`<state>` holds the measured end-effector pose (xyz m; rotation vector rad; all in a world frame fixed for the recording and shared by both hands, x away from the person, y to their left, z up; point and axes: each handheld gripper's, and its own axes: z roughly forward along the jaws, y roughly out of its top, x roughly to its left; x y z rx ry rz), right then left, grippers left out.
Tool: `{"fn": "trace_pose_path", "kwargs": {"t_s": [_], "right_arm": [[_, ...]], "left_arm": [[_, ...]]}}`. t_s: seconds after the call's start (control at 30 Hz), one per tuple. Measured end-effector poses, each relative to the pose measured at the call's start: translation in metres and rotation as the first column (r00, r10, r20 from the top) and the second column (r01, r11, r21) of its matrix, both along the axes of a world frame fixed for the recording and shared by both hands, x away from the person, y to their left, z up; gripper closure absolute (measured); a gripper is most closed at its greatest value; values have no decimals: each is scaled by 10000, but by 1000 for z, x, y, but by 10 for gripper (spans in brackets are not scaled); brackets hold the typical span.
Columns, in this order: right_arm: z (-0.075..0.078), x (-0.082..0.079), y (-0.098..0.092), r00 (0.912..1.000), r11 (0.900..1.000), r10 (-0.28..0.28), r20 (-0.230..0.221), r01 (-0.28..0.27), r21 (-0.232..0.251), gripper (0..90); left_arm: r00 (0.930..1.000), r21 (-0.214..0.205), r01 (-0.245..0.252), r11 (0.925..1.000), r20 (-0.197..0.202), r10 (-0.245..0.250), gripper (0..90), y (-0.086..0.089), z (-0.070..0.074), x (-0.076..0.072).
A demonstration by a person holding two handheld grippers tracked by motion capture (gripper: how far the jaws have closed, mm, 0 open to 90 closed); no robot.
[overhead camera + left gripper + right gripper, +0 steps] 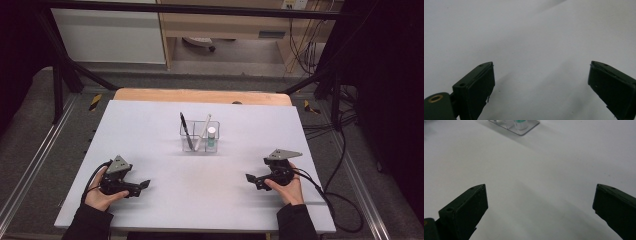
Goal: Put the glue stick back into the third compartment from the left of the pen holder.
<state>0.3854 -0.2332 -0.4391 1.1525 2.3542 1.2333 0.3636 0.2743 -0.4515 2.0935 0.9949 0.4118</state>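
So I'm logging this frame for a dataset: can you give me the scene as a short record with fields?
surface: white board on a table
holder: clear holder, mid-board
contents: black pen, white pen, small bottle
left gripper: open, empty, low over board
right gripper: open, empty, low over board
contact with holder: none

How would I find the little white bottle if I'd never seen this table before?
Start at the big white board covering the table, then look to its middle for the clear plastic holder. The little white bottle stands in the holder's right-hand compartment. It is short and stubby with a green band, while its neighbours, a black pen and a white pen, are long, thin and leaning.
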Motion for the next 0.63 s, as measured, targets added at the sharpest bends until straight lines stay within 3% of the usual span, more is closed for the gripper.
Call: {"fn": "trace_pose_path", "kwargs": {"t_s": [0.37, 0.63], "right_arm": [[-13, -15, -27, 10000, 10000, -10, -97, 11, 78, 4], [-12, -17, -31, 10000, 9999, -86, -39, 86, 144, 4]], "left_arm": [[9999, 6, 114, 9999, 23, -114, 70, -2, -1, -1], [9999, 9, 126, 9999, 58, -126, 70, -2, 0, -1]]}}
